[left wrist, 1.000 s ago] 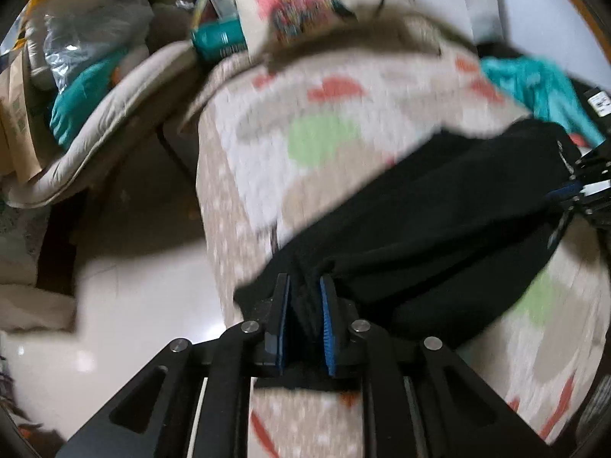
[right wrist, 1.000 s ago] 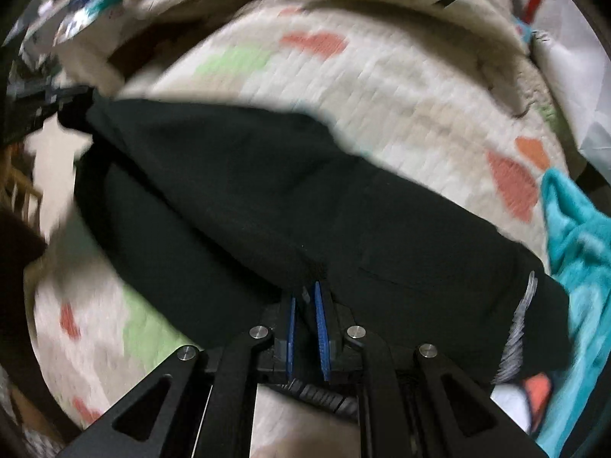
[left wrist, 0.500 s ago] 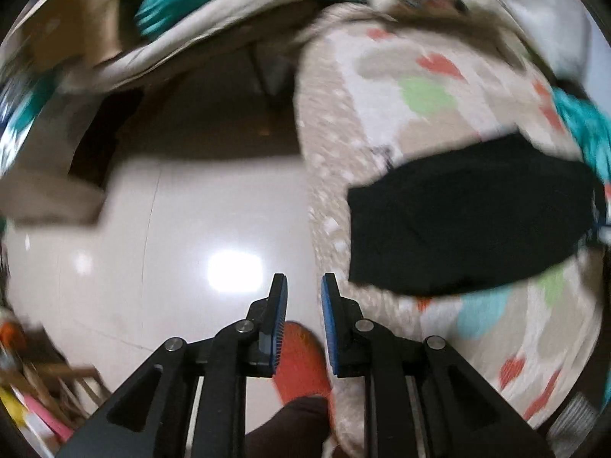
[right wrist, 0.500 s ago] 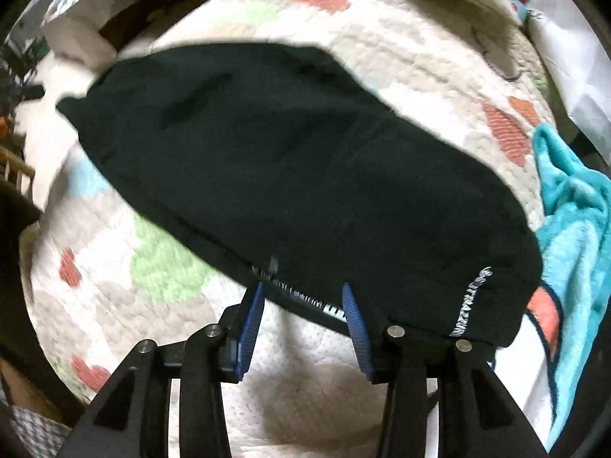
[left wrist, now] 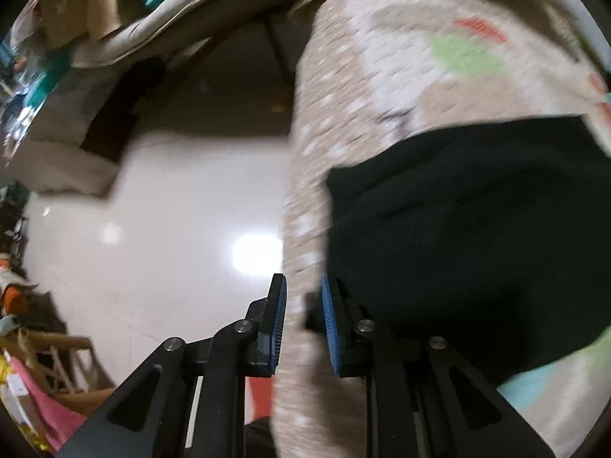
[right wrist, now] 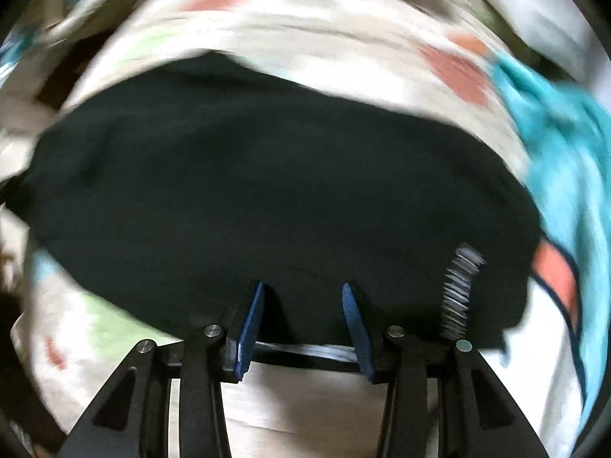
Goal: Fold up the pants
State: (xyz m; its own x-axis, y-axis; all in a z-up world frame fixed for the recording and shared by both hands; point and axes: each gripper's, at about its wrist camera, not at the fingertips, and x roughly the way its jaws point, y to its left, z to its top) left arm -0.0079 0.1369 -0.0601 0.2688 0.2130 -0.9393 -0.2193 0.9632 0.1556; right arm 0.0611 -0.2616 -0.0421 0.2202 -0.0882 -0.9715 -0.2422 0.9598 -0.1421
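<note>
Pants: black pants (right wrist: 275,191) lie flat as a folded slab on the patterned quilt (right wrist: 343,38), filling the middle of the right wrist frame; white lettering (right wrist: 458,290) marks their lower right corner.
Same pants, other view: the dark mass (left wrist: 477,236) takes up the right half of the left wrist frame, its left edge near the quilt's drop to the floor (left wrist: 152,229).
Long axis: we judge it runs left to right across the right wrist frame.
Right gripper (right wrist: 303,328): we hold it spread wide, empty, its blue pads at the pants' near hem, lower centre of the frame.
Left gripper (left wrist: 301,328): we hold it slightly parted, pinching nothing, at the quilt's edge with the pants just to its right.
Nearer hand: the right, in our judgement, since the hem sits straight ahead of it.
Surroundings: a teal cloth (right wrist: 565,145) lies at the right of the frame, beside the pants.
Sharpness: both frames are motion-blurred.
</note>
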